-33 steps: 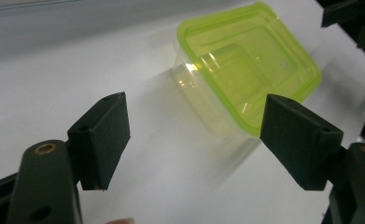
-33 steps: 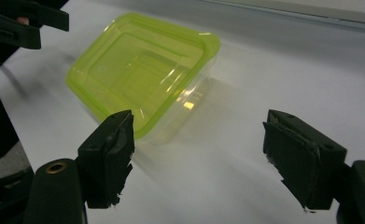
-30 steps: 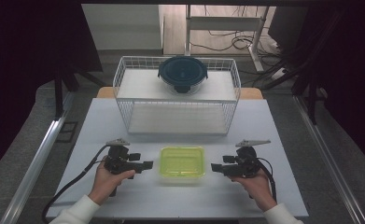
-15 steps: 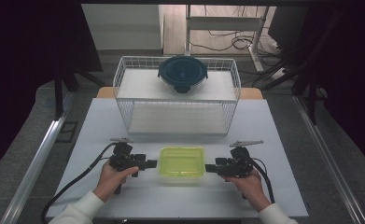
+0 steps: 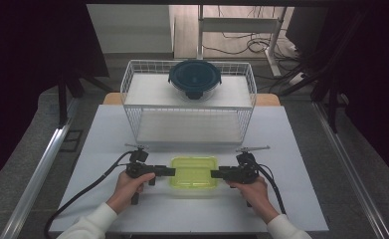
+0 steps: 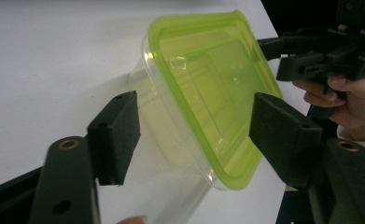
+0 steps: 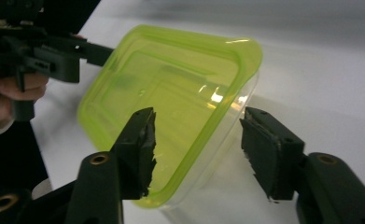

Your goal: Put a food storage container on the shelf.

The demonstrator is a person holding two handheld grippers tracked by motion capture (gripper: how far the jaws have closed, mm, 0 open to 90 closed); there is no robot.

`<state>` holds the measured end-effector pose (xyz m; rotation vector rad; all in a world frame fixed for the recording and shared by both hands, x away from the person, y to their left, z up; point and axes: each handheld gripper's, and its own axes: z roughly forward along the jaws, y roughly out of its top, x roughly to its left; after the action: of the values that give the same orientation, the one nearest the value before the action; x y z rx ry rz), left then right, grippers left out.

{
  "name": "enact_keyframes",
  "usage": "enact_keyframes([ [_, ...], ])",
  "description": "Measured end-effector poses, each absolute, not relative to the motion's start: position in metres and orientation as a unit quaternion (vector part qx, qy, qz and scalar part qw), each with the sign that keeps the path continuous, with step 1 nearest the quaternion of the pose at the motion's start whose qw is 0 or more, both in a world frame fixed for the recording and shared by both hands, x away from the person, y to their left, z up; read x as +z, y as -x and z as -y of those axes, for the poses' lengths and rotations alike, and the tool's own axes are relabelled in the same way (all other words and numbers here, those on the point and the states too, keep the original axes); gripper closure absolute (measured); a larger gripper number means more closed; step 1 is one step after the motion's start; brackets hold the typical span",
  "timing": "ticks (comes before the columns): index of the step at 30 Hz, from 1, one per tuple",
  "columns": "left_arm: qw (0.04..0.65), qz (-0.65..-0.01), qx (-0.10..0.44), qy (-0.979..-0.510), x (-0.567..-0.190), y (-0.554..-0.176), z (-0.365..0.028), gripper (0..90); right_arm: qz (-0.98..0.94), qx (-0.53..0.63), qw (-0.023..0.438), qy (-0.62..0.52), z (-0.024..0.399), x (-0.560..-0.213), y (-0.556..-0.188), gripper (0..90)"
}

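A clear plastic container with a yellow-green lid (image 5: 194,172) stands at the front middle of the white table (image 5: 132,129). My left gripper (image 5: 171,172) reaches it from the left, my right gripper (image 5: 214,174) from the right. In the left gripper view the lid's rim (image 6: 203,79) lies between my left gripper's (image 6: 196,135) jaws, which have just been closing; a gap still shows at each pad. In the right gripper view my right gripper's (image 7: 196,144) jaws, also just closing, straddle the opposite rim (image 7: 171,84) without pressing it. Each view shows the other gripper beyond the lid.
A white wire rack (image 5: 132,94) stands at the back of the table, with a round glass bowl under a dark lid (image 5: 194,77) on its top shelf. Black cables (image 5: 97,181) trail from both grippers toward the table's front edge.
Both grippers have moved inward and slightly down, from beside the container to its two ends. Their jaws now straddle the lid's rim and stand narrower.
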<state>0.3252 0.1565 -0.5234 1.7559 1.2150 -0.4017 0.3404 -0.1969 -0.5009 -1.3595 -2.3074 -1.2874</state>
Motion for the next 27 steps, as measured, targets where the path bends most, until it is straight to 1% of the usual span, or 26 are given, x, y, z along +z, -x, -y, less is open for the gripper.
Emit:
enact_keyframes([
  [6,0.456,-0.502,-0.187,-0.71,-0.532,-0.331,-0.153,45.9,0.766,-0.42,0.108,0.475,0.194,-0.509,-0.346,53.0],
  [8,0.458,-0.5,-0.196,-0.709,-0.534,-0.331,-0.152,52.3,0.764,-0.422,0.118,0.474,0.194,-0.51,-0.346,58.2],
  [11,0.453,-0.504,-0.188,-0.711,-0.533,-0.33,-0.152,61.7,0.764,-0.418,0.12,0.477,0.195,-0.51,-0.345,65.7],
  [13,0.453,-0.508,-0.185,-0.709,-0.531,-0.328,-0.152,67.0,0.758,-0.419,0.129,0.483,0.197,-0.511,-0.345,68.5],
  [17,0.46,-0.508,-0.18,-0.706,-0.526,-0.325,-0.153,70.6,0.746,-0.422,0.143,0.495,0.201,-0.508,-0.344,72.7],
  [23,0.474,-0.499,-0.169,-0.705,-0.516,-0.319,-0.154,77.4,0.738,-0.436,0.139,0.496,0.205,-0.5,-0.339,79.0],
  [27,0.48,-0.491,-0.168,-0.707,-0.512,-0.316,-0.155,78.0,0.737,-0.443,0.137,0.492,0.206,-0.494,-0.334,79.2],
])
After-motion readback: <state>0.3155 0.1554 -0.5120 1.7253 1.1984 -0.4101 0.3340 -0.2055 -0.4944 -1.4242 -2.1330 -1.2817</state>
